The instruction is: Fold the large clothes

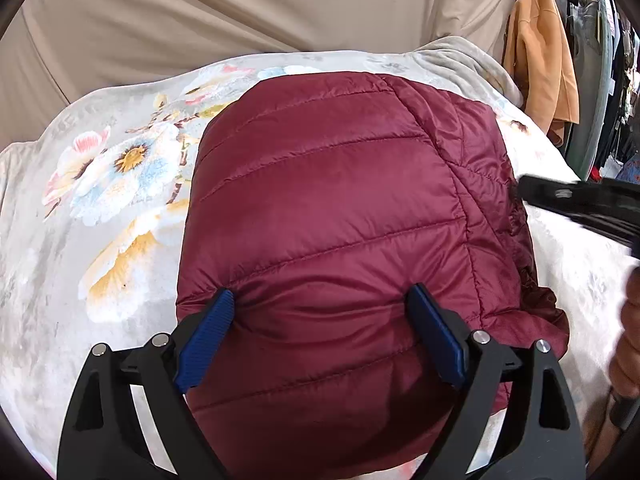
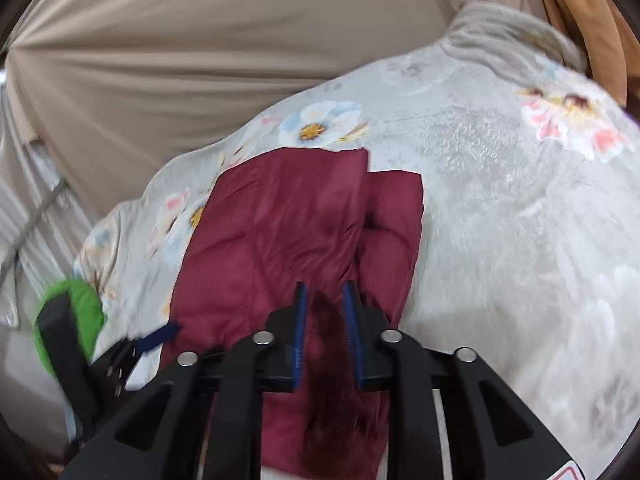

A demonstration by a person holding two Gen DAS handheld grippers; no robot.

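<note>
A floral blanket (image 1: 120, 184) carries the maroon puffer jacket (image 1: 328, 208), its length running away from both tongs: left tongs (image 1: 320, 304) spread over its near hem, right tongs (image 2: 325, 292) slightly parted around a fold, not pinching.

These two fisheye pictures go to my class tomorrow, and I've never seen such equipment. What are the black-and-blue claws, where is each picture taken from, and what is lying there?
No robot: a person holds a two-finger gripper in each hand, each with a camera looking along its fingers. The left-hand view shows the left gripper wide open, straddling a maroon quilted jacket without pinching it. The right-hand view shows the right gripper, jaws narrowly apart, with a dark fold of the jacket between them; whether they pinch it is unclear. The jacket lies on a floral blanket.
</note>
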